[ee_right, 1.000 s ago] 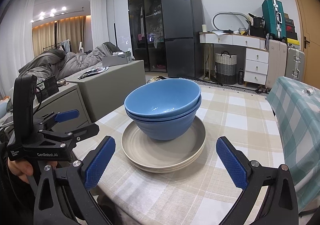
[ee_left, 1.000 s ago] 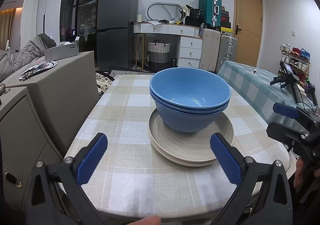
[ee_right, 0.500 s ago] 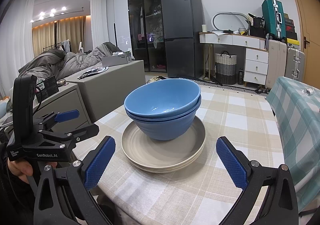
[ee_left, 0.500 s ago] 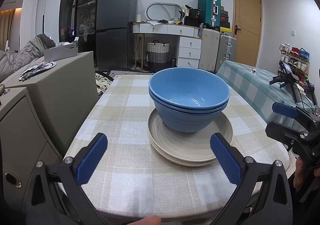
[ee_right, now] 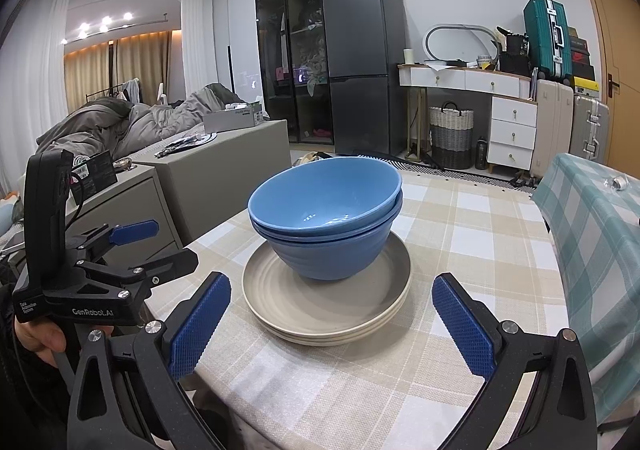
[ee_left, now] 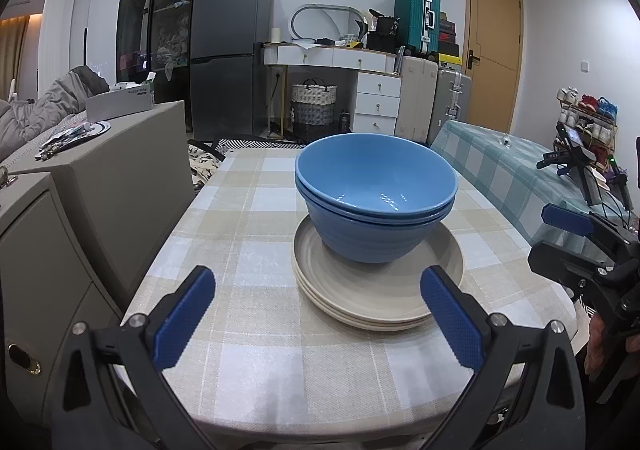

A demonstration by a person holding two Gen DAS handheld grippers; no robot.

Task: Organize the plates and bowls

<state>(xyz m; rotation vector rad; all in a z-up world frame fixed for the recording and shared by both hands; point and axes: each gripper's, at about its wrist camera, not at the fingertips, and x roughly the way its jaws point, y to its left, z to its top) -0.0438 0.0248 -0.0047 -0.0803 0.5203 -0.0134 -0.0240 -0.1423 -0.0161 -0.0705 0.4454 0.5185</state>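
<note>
Two nested blue bowls [ee_left: 376,201] [ee_right: 326,217] sit on a stack of beige plates [ee_left: 376,290] [ee_right: 328,302] in the middle of a checked tablecloth [ee_left: 256,350]. My left gripper [ee_left: 316,310] hovers over the table's near edge, open, with the stack just beyond its blue pads and nothing between them. My right gripper [ee_right: 330,316] is open too, short of the plates. Each gripper shows in the other's view: the right gripper [ee_left: 576,242] at the right edge, the left gripper [ee_right: 156,246] at the left, held by a hand [ee_right: 40,338].
A grey cabinet [ee_left: 100,185] stands close along the table's left side. A surface under a teal checked cloth [ee_left: 516,173] adjoins the table on the right. Beyond are a dark fridge [ee_left: 232,49], a white drawer unit [ee_left: 376,101], suitcases and a door.
The left wrist view has shifted very slightly, so the stack sits a touch further left in it. Both grippers remain open and the bowls and plates have not moved.
</note>
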